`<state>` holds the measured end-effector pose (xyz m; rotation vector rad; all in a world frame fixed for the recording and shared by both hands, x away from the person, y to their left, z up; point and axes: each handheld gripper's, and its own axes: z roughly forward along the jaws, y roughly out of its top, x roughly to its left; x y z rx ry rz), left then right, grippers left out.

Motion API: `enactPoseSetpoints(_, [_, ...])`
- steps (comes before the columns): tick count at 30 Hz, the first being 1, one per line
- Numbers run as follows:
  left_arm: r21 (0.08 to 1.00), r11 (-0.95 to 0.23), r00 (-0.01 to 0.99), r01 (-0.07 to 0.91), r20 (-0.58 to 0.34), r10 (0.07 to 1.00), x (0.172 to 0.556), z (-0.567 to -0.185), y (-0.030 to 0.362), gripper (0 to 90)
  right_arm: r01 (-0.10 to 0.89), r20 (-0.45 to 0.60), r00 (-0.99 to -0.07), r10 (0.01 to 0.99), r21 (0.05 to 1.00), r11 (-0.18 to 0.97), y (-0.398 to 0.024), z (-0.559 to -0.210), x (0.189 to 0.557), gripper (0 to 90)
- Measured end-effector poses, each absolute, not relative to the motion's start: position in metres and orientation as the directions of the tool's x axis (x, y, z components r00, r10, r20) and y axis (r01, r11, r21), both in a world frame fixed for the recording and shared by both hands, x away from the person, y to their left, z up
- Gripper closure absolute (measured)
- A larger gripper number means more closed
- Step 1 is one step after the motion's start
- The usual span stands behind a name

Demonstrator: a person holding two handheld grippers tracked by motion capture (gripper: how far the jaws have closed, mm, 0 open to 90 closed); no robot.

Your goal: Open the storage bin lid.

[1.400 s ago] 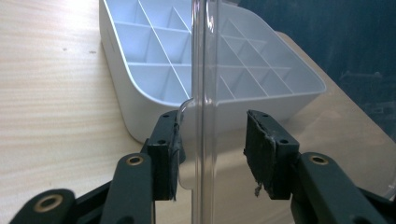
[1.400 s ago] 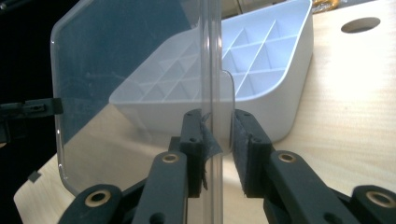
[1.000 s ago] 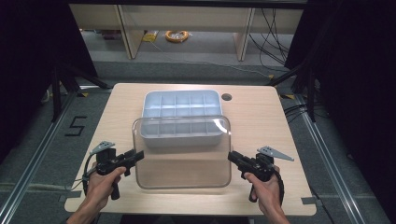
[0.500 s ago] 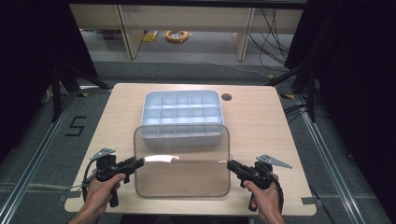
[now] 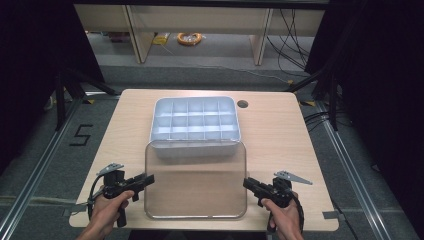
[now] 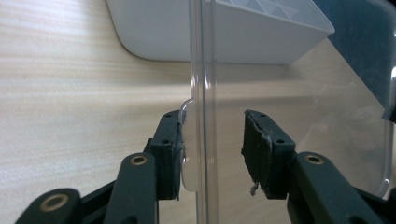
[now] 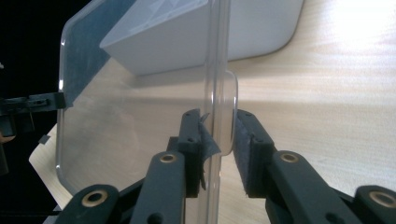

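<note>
A clear plastic lid (image 5: pixel 195 180) lies flat on the table, just in front of a pale grey compartment tray (image 5: pixel 195 150). My left gripper (image 5: pixel 150 177) is at the lid's left edge. In the left gripper view the jaws (image 6: pixel 212 154) stand apart around the lid's rim (image 6: pixel 203 93); one pad touches the small tab and the other is clear of it. At the lid's right edge my right gripper (image 5: pixel 246 182) is shut on the tab, as the right gripper view (image 7: pixel 218 135) shows. The tray (image 7: pixel 187 42) stands just beyond the lid (image 7: pixel 130 121).
The wooden table (image 5: pixel 280 130) has a round cable hole (image 5: pixel 242 104) at the back right. Beyond the table stand shelf units with an orange cable coil (image 5: pixel 189 37) on the floor. Bare tabletop lies on both sides of the tray.
The lid came off the tray, moved toward the near edge and went down flat. Both hands drew back with it. The left jaws now stand apart.
</note>
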<state>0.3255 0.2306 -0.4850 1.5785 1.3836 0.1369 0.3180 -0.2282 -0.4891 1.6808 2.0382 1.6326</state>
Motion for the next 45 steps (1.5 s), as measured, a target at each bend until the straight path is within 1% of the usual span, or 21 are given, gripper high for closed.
enactPoseSetpoints(1, [0.7, 0.14, 0.338, 0.7, -0.497, 0.799, 0.325, -0.486, 0.231, 58.6, 0.669, 0.514, -0.433, 0.74, 0.734, -0.118, -0.229, -0.492, 0.32, 73.8])
enactPoseSetpoints(2, [0.701, 0.145, 0.332, 0.698, -0.496, 0.802, 0.324, -0.487, 0.231, 58.7, 0.672, 0.512, -0.431, 0.743, 0.732, -0.114, -0.229, -0.493, 0.32, 73.3])
enactPoseSetpoints(3, [0.694, 0.141, 0.332, 0.706, -0.501, 0.8, 0.324, -0.488, 0.232, 58.6, 0.693, 0.527, -0.403, 0.748, 0.71, -0.127, -0.226, -0.493, 0.318, 72.9])
enactPoseSetpoints(4, [0.692, 0.152, 0.321, 0.706, -0.504, 0.802, 0.324, -0.49, 0.232, 58.4, 0.71, 0.543, -0.399, 0.738, 0.693, -0.126, -0.226, -0.492, 0.317, 72.6])
enactPoseSetpoints(5, [0.684, 0.136, 0.327, 0.717, -0.502, 0.801, 0.324, -0.491, 0.235, 58.3, 0.68, 0.499, -0.428, 0.754, 0.727, -0.095, -0.227, -0.495, 0.32, 72.5])
enactPoseSetpoints(7, [0.677, 0.155, 0.316, 0.72, -0.518, 0.795, 0.325, -0.494, 0.234, 58.1, 0.712, 0.537, -0.397, 0.745, 0.692, -0.12, -0.224, -0.495, 0.317, 72.2])
enactPoseSetpoints(11, [0.661, 0.149, 0.31, 0.735, -0.523, 0.794, 0.325, -0.498, 0.234, 57.6, 0.708, 0.526, -0.412, 0.744, 0.699, -0.102, -0.225, -0.499, 0.319, 71.4])
enactPoseSetpoints(12, [0.659, 0.146, 0.31, 0.738, -0.523, 0.794, 0.325, -0.499, 0.234, 57.3, 0.731, 0.557, -0.383, 0.737, 0.671, -0.127, -0.224, -0.498, 0.317, 71.1])
enactPoseSetpoints(16, [0.663, 0.138, 0.317, 0.736, -0.517, 0.795, 0.325, -0.499, 0.233, 57.3, 0.724, 0.532, -0.394, 0.749, 0.682, -0.104, -0.225, -0.501, 0.319, 70.7])
enactPoseSetpoints(17, [0.662, 0.132, 0.321, 0.737, -0.516, 0.794, 0.325, -0.499, 0.233, 57.3, 0.736, 0.551, -0.38, 0.743, 0.667, -0.119, -0.225, -0.501, 0.318, 70.4])
enactPoseSetpoints(19, [0.656, 0.128, 0.323, 0.744, -0.521, 0.79, 0.325, -0.501, 0.234, 57.5, 0.717, 0.515, -0.406, 0.755, 0.692, -0.086, -0.227, -0.503, 0.319, 70.0])
enactPoseSetpoints(20, [0.655, 0.126, 0.325, 0.745, -0.521, 0.79, 0.324, -0.502, 0.234, 57.4, 0.74, 0.551, -0.382, 0.742, 0.663, -0.111, -0.226, -0.502, 0.317, 69.9])
enactPoseSetpoints(22, [0.646, 0.117, 0.329, 0.754, -0.526, 0.784, 0.325, -0.503, 0.234, 57.2, 0.719, 0.512, -0.406, 0.757, 0.69, -0.081, -0.228, -0.505, 0.319, 69.5])
enactPoseSetpoints(34, [0.651, 0.081, 0.342, 0.754, -0.496, 0.798, 0.325, -0.504, 0.233, 55.2, 0.73, 0.509, -0.402, 0.761, 0.68, -0.069, -0.226, -0.509, 0.324, 67.6])
enactPoseSetpoints(36, [0.658, 0.08, 0.343, 0.749, -0.487, 0.803, 0.324, -0.504, 0.233, 54.8, 0.764, 0.547, -0.37, 0.751, 0.639, -0.09, -0.224, -0.506, 0.32, 67.4])
enactPoseSetpoints(37, [0.659, 0.08, 0.344, 0.748, -0.488, 0.802, 0.324, -0.504, 0.233, 54.8, 0.762, 0.546, -0.376, 0.749, 0.642, -0.086, -0.224, -0.507, 0.32, 67.4])
enactPoseSetpoints(38, [0.659, 0.084, 0.342, 0.747, -0.49, 0.802, 0.324, -0.505, 0.232, 54.7, 0.741, 0.511, -0.401, 0.761, 0.669, -0.058, -0.226, -0.508, 0.322, 67.3])
enactPoseSetpoints(39, [0.657, 0.08, 0.342, 0.75, -0.488, 0.803, 0.324, -0.505, 0.233, 54.7, 0.742, 0.511, -0.4, 0.761, 0.668, -0.059, -0.226, -0.508, 0.322, 67.2])
enactPoseSetpoints(40, [0.656, 0.079, 0.342, 0.751, -0.488, 0.803, 0.324, -0.505, 0.232, 54.7, 0.763, 0.545, -0.374, 0.75, 0.641, -0.086, -0.224, -0.507, 0.321, 67.0])
enactPoseSetpoints(41, [0.651, 0.072, 0.349, 0.755, -0.493, 0.797, 0.325, -0.506, 0.233, 54.7, 0.741, 0.506, -0.398, 0.765, 0.669, -0.057, -0.225, -0.51, 0.323, 66.6])
enactPoseSetpoints(45, [0.645, 0.071, 0.346, 0.761, -0.495, 0.797, 0.324, -0.506, 0.233, 54.5, 0.744, 0.509, -0.398, 0.763, 0.666, -0.056, -0.225, -0.51, 0.323, 66.0])
